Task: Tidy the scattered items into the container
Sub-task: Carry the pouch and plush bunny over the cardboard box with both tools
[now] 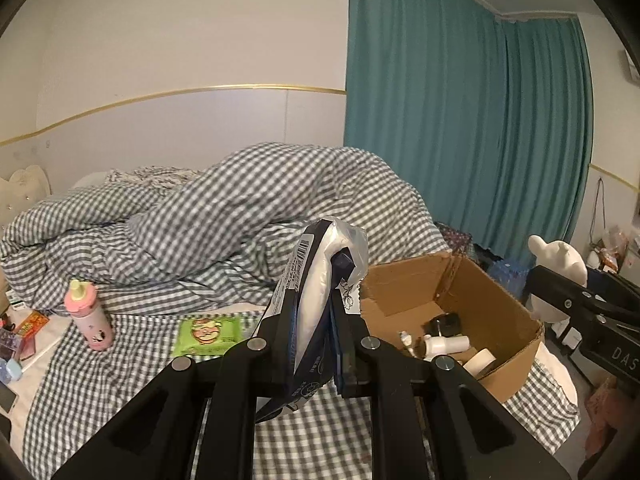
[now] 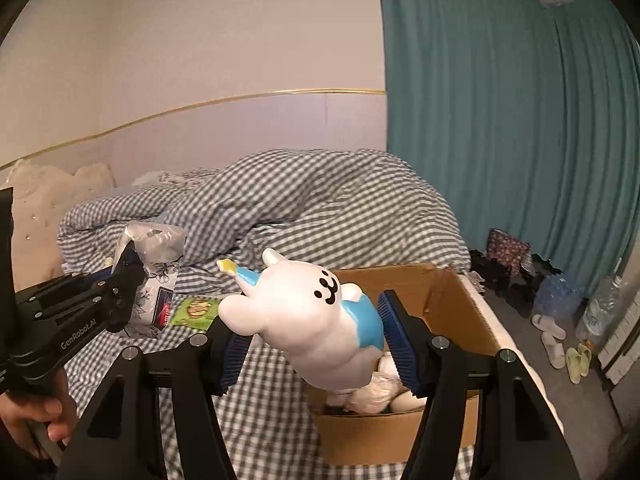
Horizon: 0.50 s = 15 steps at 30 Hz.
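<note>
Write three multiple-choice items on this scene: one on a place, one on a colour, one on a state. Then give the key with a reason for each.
1. Where does the green packet lie?
A. inside the cardboard box
B. on the checked bedsheet beside the pink bottle
C. on the floor by the slippers

2. What colour is the curtain?
A. teal
B. yellow
C. red

3. What is the right gripper doing?
A. hanging open and empty
B. holding a white and blue rabbit figure
C. holding a roll of tape

Key:
1 B: the packet lies flat on the bedsheet, right of the pink bottle, outside the cardboard box.
2 A: the drapes are teal in both views.
3 B: the jaws grip the rabbit figure over the box.
</note>
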Motion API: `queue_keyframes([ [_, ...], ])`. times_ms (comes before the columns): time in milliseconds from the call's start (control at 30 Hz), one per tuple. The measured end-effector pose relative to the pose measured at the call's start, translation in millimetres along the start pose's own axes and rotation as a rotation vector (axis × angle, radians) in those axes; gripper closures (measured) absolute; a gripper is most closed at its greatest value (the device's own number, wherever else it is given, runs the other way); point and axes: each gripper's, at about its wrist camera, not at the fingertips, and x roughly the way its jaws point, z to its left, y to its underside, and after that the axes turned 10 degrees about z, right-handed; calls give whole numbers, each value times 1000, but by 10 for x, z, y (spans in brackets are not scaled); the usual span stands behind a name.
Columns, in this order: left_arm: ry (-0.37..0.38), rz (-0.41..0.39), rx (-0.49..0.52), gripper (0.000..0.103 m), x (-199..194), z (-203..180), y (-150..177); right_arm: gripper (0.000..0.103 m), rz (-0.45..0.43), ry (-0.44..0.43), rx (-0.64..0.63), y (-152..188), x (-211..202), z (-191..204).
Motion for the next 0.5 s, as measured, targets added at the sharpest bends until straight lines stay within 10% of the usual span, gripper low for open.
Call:
queue_keyframes([
  [500, 87, 49, 89, 89, 415, -674, -137, 42, 40, 85, 75, 38, 243, -778],
])
